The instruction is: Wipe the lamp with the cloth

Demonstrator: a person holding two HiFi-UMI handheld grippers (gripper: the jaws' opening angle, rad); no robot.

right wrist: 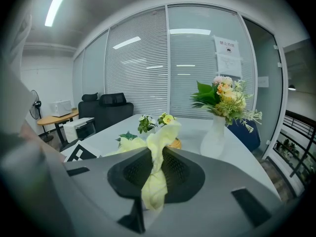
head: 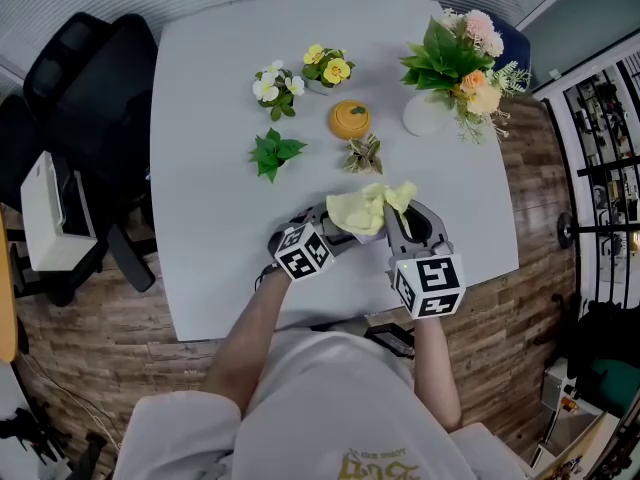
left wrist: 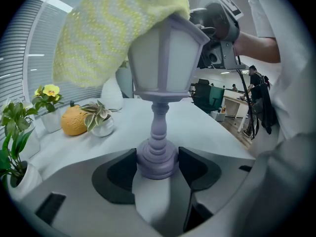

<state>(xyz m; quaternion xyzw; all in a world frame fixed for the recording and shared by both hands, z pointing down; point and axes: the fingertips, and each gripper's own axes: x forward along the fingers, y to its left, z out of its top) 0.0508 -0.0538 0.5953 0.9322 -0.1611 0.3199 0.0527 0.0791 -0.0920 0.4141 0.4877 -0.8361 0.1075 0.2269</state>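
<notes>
Pale grey tabletop [head: 200, 218] over a wood-plank floor carries everything, and the work is set at its near edge, right of the middle. At that edge the left gripper [left wrist: 157, 164] is seen clenched on the round foot of the lamp [left wrist: 165, 58], a lilac lantern on a turned stem, which is held upright. Over the lantern's roof the cloth [left wrist: 108, 28], yellow and knitted, is draped, and a bunched tail of it is nipped tight in the right gripper [right wrist: 155, 169].

The wipe is judged to be under way at the top. It would be done well if the foot were gripped firmly while the cloth is drawn down each pane in turn. Pressure should be light, so that the lantern is not levered out of the jaws. The lamp could be turned between passes.

Farther back, toward the middle of the tabletop, a leafy sprig [head: 272, 153], a small potted succulent [head: 364, 154] and an orange ornament [head: 350, 119] are set well apart from the work. A white vase [head: 428, 113] of flowers stands near the far right corner.
</notes>
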